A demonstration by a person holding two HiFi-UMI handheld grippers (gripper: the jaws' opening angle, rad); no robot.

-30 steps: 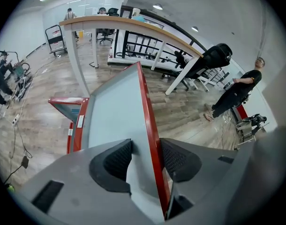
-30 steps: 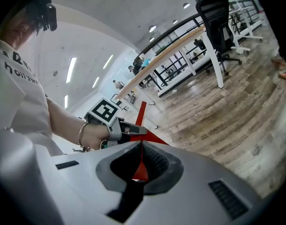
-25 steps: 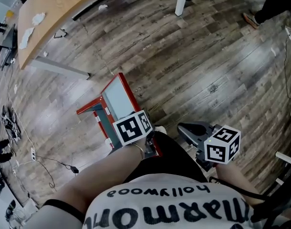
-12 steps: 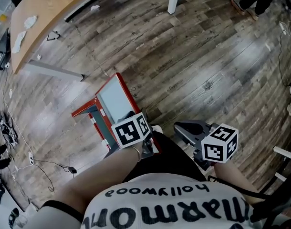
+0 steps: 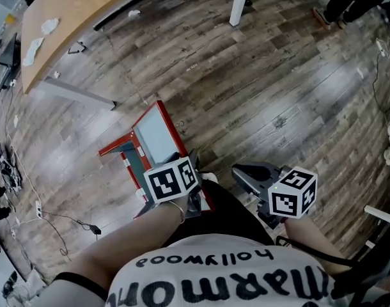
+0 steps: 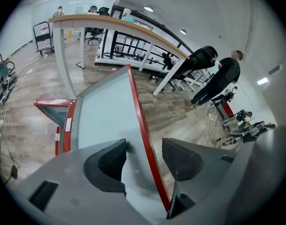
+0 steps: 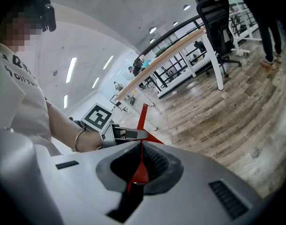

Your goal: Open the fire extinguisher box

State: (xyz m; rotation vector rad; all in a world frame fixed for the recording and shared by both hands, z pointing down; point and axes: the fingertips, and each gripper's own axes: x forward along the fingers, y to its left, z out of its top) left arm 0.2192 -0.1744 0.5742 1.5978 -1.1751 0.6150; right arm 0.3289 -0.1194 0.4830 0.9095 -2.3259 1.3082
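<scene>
The red fire extinguisher box (image 5: 126, 151) lies on the wooden floor. Its glass door (image 5: 158, 133) with a red frame is swung up and open. My left gripper (image 5: 185, 165) is at the door's near edge. In the left gripper view the red frame edge (image 6: 142, 121) runs between the jaws of this gripper (image 6: 144, 156), which are opening. The right pad (image 6: 181, 159) stands clear of the frame. My right gripper (image 5: 241, 171) hovers apart from the box, to its right. In its own view the right gripper (image 7: 140, 165) has its jaws almost together, with nothing held and the distant door (image 7: 143, 112) showing behind.
A curved wooden desk (image 5: 73, 18) and a white table leg (image 5: 238, 2) stand at the far side. Cables (image 5: 61, 226) trail on the floor at the left. A person in black (image 6: 225, 76) stands by an office chair (image 6: 199, 60) beyond the door.
My left gripper's marker cube has slid slightly down and to the left along the door's edge. The door and the right gripper stay about where they were.
</scene>
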